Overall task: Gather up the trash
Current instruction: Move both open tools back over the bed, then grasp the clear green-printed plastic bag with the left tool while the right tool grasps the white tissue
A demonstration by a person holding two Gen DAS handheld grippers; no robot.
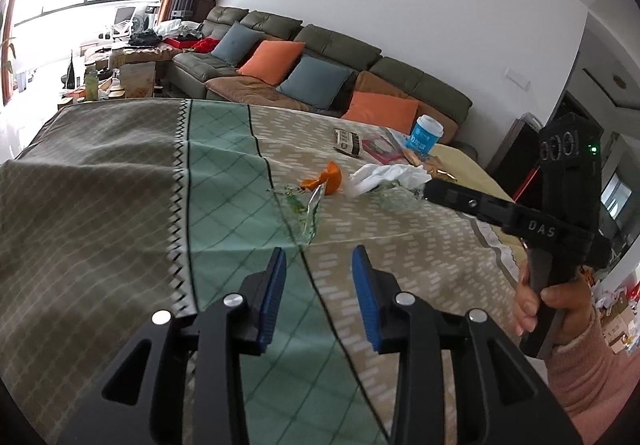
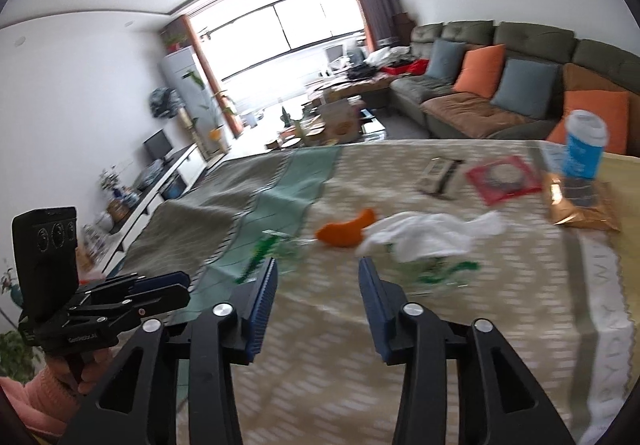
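Trash lies on the cloth-covered table (image 1: 120, 173): an orange peel (image 1: 329, 181) (image 2: 347, 231), a crumpled white tissue (image 1: 386, 175) (image 2: 428, 233), and clear plastic wrap with green print (image 1: 306, 211) (image 2: 268, 251). My left gripper (image 1: 319, 257) is open and empty, just short of the wrap. My right gripper (image 2: 318, 265) is open and empty, hovering before the peel and tissue; it also shows in the left wrist view (image 1: 428, 189) beside the tissue.
Farther back on the table are a blue paper cup (image 1: 426, 135) (image 2: 582, 149), a red packet (image 2: 502, 177), a black-and-white wrapper (image 1: 348, 143) (image 2: 440, 175) and a gold snack bag (image 2: 580, 203). A sofa with cushions (image 1: 320, 73) stands behind.
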